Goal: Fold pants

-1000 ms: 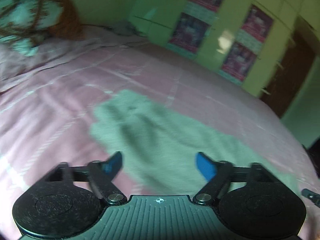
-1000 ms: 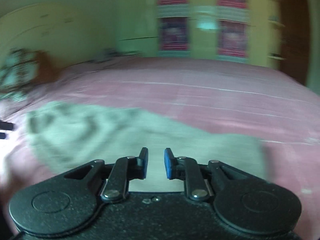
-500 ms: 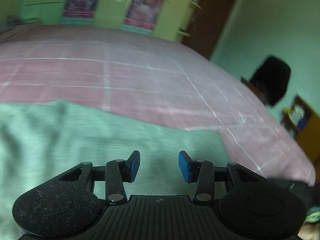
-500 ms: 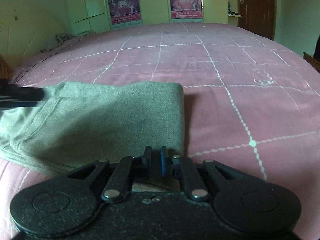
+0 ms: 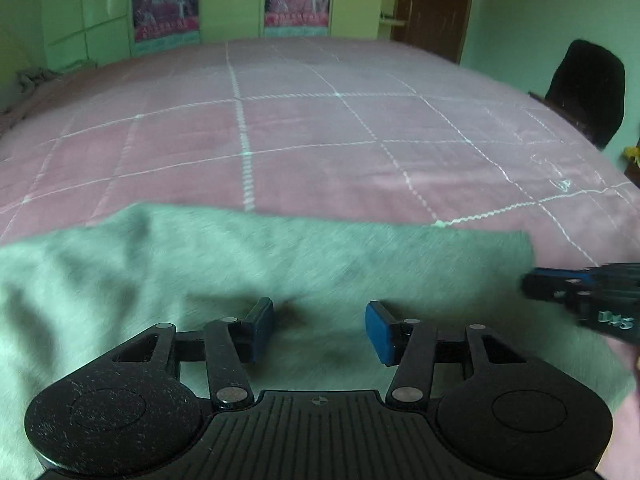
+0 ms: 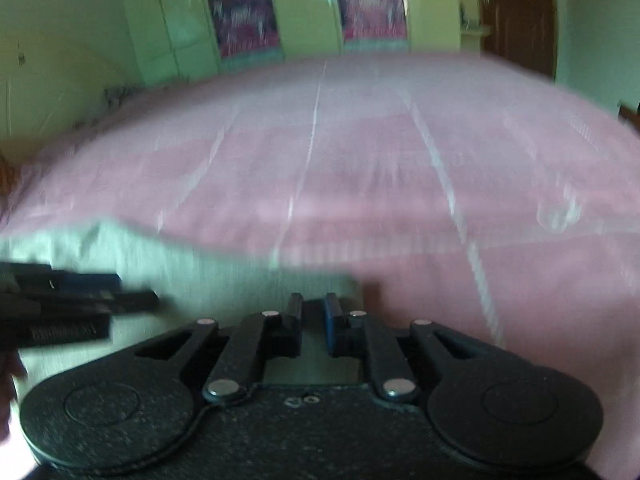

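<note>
A wide bed (image 5: 320,140) under a pink quilt with white grid stitching fills the room. Behind it stand pale green wardrobe doors (image 5: 236,4) bearing two pink posters (image 5: 165,2), beside a dark wooden door (image 5: 434,4). A black chair (image 5: 584,88) sits at the right wall.

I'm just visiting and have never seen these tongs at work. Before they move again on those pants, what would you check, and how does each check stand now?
1. Pants lie on the bedspread: ok, they lie spread along its near edge.
2. Left tongs open and over the cloth: ok, wide gap, nothing between the tips.
3. Right tongs gripping the pants: cannot tell, the tips are nearly together and the picture is blurred.
4. The two tongs apart from each other: ok, a gap shows in both views.
5. Pants' right edge straight: ok.
6. Pants free of wrinkles: not ok, the left part looks rumpled.
</note>
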